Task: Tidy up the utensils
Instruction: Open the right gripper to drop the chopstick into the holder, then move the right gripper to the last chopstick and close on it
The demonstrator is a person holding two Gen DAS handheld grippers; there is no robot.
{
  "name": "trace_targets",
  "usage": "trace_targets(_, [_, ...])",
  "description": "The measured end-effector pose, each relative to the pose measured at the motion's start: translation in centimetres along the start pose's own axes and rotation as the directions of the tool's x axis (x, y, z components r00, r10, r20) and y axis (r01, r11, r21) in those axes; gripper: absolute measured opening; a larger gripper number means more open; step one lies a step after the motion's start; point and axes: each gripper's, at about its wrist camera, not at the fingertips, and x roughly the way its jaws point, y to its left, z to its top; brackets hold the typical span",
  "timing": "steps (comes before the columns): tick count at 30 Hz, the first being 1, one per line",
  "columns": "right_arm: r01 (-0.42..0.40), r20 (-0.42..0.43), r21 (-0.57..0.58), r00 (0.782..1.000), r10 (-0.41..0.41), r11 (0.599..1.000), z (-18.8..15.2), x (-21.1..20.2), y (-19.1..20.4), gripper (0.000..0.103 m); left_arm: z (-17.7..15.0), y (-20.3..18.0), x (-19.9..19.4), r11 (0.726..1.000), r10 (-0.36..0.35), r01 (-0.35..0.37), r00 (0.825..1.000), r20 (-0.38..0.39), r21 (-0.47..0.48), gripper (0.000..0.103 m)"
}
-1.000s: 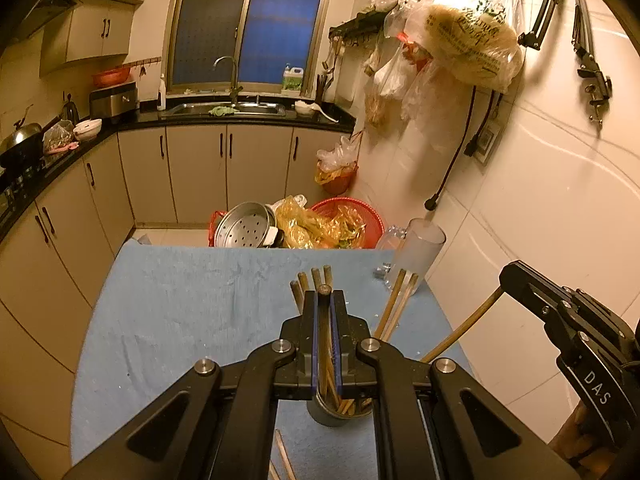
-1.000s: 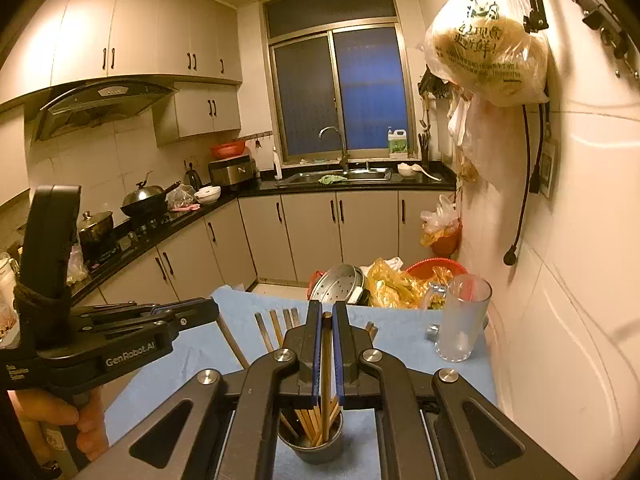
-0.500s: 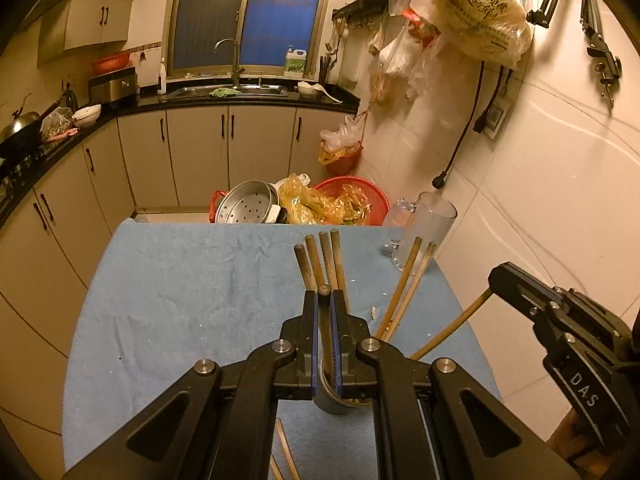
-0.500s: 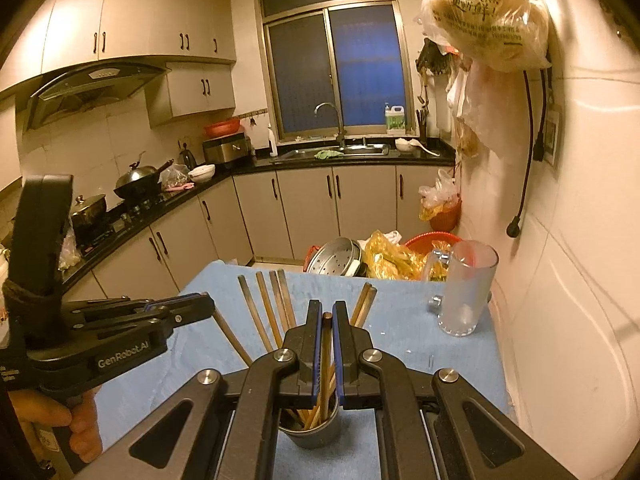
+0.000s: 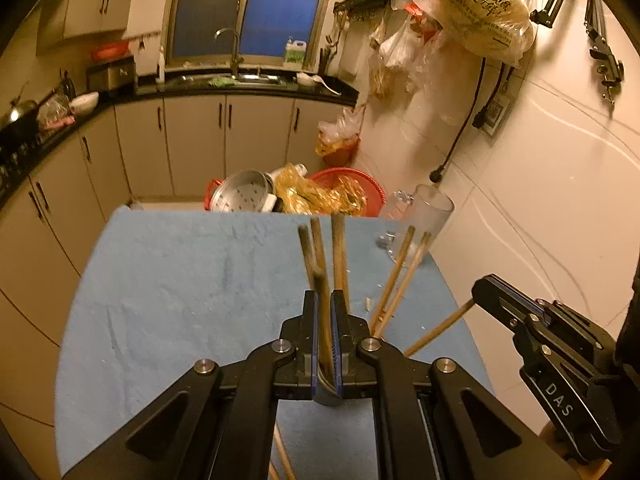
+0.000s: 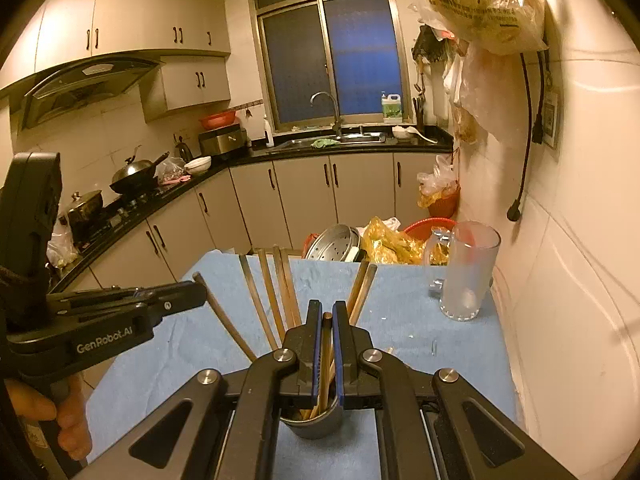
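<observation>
A grey cup stands on the blue cloth with several wooden chopsticks fanned out of it. My left gripper is shut on one chopstick, whose lower end reaches down into the cup just under the jaws. My right gripper is shut on another chopstick, which also points into the cup. In the left wrist view the right gripper shows at the right, its chopstick slanting toward the cup. In the right wrist view the left gripper shows at the left.
A clear glass mug stands at the table's far right, by the tiled wall. Loose chopsticks lie on the cloth near its front edge. Beyond the far edge, a steamer pot and a red basket sit on the floor.
Both grippers have sunk toward the cup with their chopsticks still clamped. The sticks standing in the cup now rise higher in both views.
</observation>
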Motion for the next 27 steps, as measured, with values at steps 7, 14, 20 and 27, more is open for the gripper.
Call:
trace_targets(7, [-0.003,-0.007,0.018,1.0,0.003,1.0,0.0,-0.7,-0.4,0.024,-0.4,0.9,-1.8,1.0,-0.022,0.022,0.999,0.024,-0.021,0.029])
trace_targets(14, [-0.024,-0.006,0.037,1.0,0.024,0.999,-1.7,-3.0,-0.5,0.056,-3.8,4.8,-3.5,0.997,0.012,-0.01,1.0,0.014,-0.077,0.041])
trace_targets(20, [-0.065,-0.055,0.022,0.996,0.066,0.998,-6.2,-3.8,0.6,0.057,-10.0,7.9,0.9,0.992,0.04,-0.058,0.988,-0.15,-0.115,0.041])
trace_targets(27, [-0.108,-0.157,0.036,0.981,0.112,0.994,-10.6,-1.3,1.9,0.057,-13.7,8.6,6.8,0.984,0.049,-0.097,0.953,-0.3,-0.148,0.034])
